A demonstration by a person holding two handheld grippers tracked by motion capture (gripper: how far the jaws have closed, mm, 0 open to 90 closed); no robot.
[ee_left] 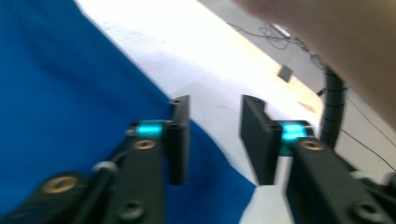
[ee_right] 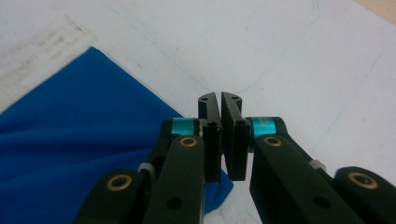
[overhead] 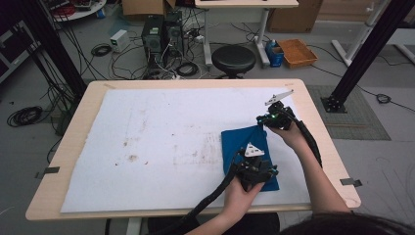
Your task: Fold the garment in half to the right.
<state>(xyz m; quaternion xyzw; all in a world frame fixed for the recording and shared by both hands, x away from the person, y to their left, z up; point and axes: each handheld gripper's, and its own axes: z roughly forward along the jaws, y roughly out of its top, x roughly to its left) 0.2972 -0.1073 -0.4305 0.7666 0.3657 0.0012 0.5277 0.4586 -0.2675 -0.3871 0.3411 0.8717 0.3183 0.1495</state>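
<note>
A folded blue cloth [overhead: 243, 147] lies flat on the white sheet [overhead: 161, 142] that covers the light wooden table [overhead: 83, 105], toward the right half of the sheet and nearer the person's edge than the far one. In the high view the left tongs [overhead: 243, 155] sit over the near part of the cloth, held in the person's left hand [overhead: 240, 193], whose forearm comes in from the bottom edge with a black ribbed cable [overhead: 208, 200] trailing beside it. The left gripper view shows these tongs [ee_left: 215, 135] released: the two black jaws stand well apart, with a corner of the blue cloth [ee_left: 70, 116] and bare white sheet [ee_left: 210, 60] lying under the gap, and nothing is pinched between the pads. The right tongs [overhead: 262, 122] are at the far right corner of the cloth, held in the right hand [overhead: 291, 134], with a grey three-cornered plate [overhead: 279, 96] standing up behind them. In the right gripper view the right tongs [ee_right: 220, 100] are clenched, the jaws nearly touching with only a thin slit between them; a point of the blue cloth [ee_right: 79, 135] runs under them, but whether any fabric is caught in the jaws cannot be told. On the floor beyond the table stand a round black stool [overhead: 233, 59] and an orange tray [overhead: 297, 52].
</note>
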